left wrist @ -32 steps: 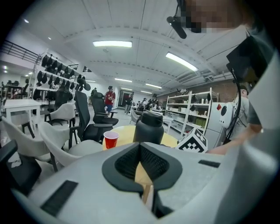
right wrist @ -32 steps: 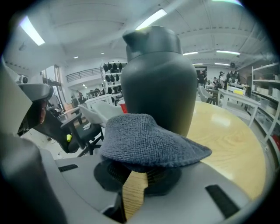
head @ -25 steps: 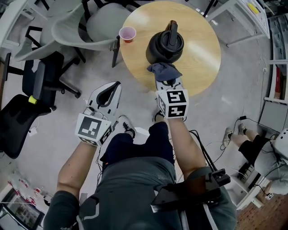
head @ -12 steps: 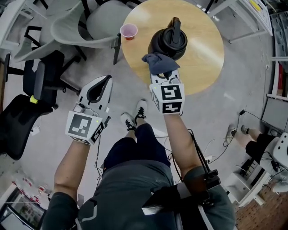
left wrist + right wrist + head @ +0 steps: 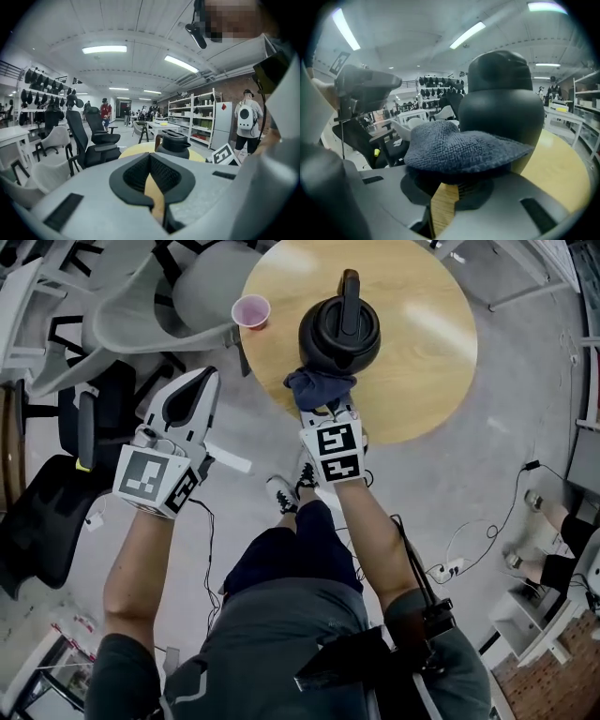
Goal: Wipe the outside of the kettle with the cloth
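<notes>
1. The right gripper reaches straight out from the body toward the kettle, tilted a little downward. Its forearm is stretched long and its marker cube faces up.
2. Its jaws pinch a dark blue cloth. The cloth bunches over the jaw tips and sits at the kettle's near side, low on the body. It seems to touch the wall, though the contact itself is hidden under the folds.
3. In the right gripper view the cloth spreads like a cap across the jaws, with the kettle's black bulk rising directly behind it.
4. The left gripper hangs well to the left of the kettle, off the table edge and over the floor. Its jaws are pressed together with nothing between them, and its forearm is angled outward.
5. The black kettle stands upright on a round wooden table, with its handle arching over the lid.
6. A pink cup stands left of the kettle near the table's rim, apart from it.
7. Beyond the cup, further left of the kettle, are a light grey chair and a black office chair.
8. Cables trail over the grey floor to the kettle's right.
9. The left gripper view shows white shelving behind the kettle, a standing person beside it, and strip lights overhead.
</notes>
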A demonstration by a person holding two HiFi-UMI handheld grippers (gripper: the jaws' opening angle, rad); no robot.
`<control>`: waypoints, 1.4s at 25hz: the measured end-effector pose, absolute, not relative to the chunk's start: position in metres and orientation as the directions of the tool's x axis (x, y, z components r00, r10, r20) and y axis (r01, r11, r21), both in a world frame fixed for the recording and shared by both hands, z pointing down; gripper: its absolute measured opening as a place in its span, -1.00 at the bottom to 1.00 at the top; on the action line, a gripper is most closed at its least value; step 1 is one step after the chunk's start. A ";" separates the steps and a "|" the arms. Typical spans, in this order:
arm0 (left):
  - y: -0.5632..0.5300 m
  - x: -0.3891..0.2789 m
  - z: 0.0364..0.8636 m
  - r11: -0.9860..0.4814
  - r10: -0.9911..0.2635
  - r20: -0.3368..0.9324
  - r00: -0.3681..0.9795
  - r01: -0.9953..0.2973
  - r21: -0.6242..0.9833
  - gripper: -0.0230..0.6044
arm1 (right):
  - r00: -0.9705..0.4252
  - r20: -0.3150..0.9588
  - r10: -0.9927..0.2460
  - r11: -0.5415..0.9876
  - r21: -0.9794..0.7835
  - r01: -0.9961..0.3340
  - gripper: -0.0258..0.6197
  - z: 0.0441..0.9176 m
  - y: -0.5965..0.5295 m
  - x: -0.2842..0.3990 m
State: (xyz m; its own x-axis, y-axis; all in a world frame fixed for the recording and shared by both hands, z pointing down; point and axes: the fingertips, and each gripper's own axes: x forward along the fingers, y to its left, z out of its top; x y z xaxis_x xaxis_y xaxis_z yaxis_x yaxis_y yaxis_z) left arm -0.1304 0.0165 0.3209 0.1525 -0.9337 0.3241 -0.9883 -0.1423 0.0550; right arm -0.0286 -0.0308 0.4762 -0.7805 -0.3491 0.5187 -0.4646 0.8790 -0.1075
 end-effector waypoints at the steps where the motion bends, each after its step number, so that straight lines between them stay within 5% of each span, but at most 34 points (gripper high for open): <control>1: 0.011 -0.130 0.320 -0.159 -0.931 0.324 0.167 -0.986 0.052 -0.90 | -0.778 0.527 -0.341 0.881 -0.110 -0.461 -0.68 0.483 -0.030 -0.029; 9: -0.033 -0.145 0.303 -0.282 -0.900 0.355 0.253 -0.959 -0.033 -0.90 | -0.748 0.591 -0.303 0.881 -0.126 -0.457 -0.68 0.505 -0.029 -0.020; 21: -0.115 -0.122 0.304 -0.595 -0.771 0.305 0.559 -0.803 -0.032 -0.90 | -0.676 0.615 -0.406 0.798 -0.121 -0.590 -0.67 0.513 -0.034 -0.017; 35: -0.155 -0.110 0.311 -0.798 -0.597 0.267 0.756 -0.595 -0.100 -0.90 | -0.634 0.312 -0.708 0.654 -0.049 -0.755 -0.67 0.356 -0.047 -0.043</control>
